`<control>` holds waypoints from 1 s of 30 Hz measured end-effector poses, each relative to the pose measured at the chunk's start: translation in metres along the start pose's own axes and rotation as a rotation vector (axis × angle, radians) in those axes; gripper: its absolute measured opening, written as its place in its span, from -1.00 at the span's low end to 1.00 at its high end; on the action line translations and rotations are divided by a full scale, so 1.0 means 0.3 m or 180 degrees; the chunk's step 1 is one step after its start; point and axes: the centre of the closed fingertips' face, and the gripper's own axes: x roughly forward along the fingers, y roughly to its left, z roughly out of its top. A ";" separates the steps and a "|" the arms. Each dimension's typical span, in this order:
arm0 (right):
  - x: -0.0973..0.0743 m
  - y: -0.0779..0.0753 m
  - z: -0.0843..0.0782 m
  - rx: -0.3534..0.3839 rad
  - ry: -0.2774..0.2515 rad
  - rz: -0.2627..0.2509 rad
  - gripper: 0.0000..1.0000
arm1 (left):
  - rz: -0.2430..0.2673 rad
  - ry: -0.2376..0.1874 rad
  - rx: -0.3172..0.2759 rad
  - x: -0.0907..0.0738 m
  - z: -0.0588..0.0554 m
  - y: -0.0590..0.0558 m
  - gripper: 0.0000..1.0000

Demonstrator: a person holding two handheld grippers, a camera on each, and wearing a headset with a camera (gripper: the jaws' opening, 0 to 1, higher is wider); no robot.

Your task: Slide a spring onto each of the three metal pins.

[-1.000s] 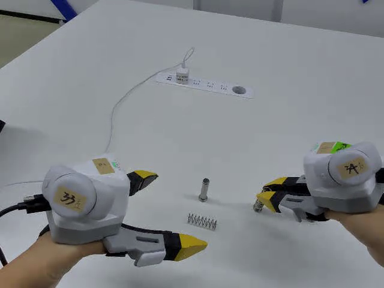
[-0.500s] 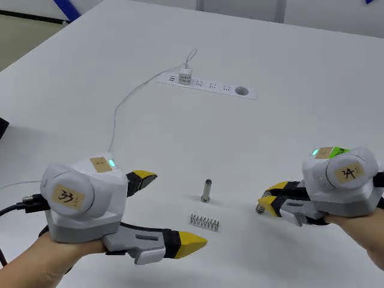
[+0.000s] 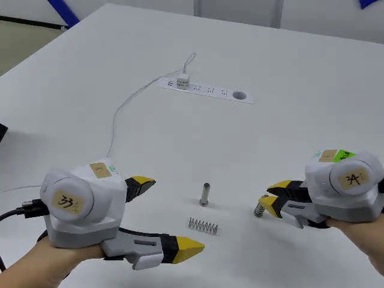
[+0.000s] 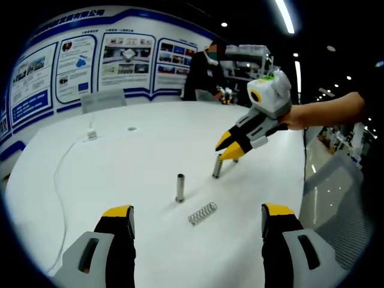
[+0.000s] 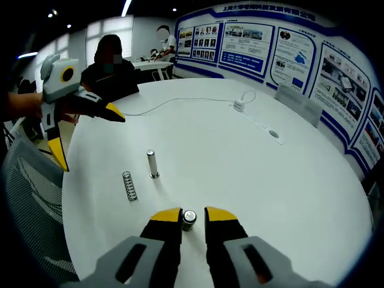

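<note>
A bare metal pin (image 3: 204, 194) stands upright on the white table (image 3: 288, 132), and a loose spring (image 3: 202, 225) lies just in front of it. My left gripper (image 3: 165, 213) hovers wide open at the near left, its jaws framing the spring (image 4: 201, 213) and pin (image 4: 180, 187) from a distance. To the right, my right gripper (image 3: 273, 193) is shut on the top of a second pin (image 3: 259, 208) that wears a spring and stands on the table. That pin (image 5: 189, 219) sits between the yellow tips in the right gripper view.
A white power strip (image 3: 207, 90) with a plugged-in charger lies at the back, and its white cable (image 3: 123, 111) runs toward the left edge. A black cable (image 3: 12, 210) leaves my left gripper. People stand beyond the table (image 4: 207, 66).
The head view has shifted slightly. Both grippers, the pins and the loose spring hold their places on the table.
</note>
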 end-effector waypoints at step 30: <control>0.049 0.235 0.081 -0.0028 -0.0194 0.0332 -0.70 | -0.0058 0.0100 0.0067 -0.039 -0.038 0.005 0.73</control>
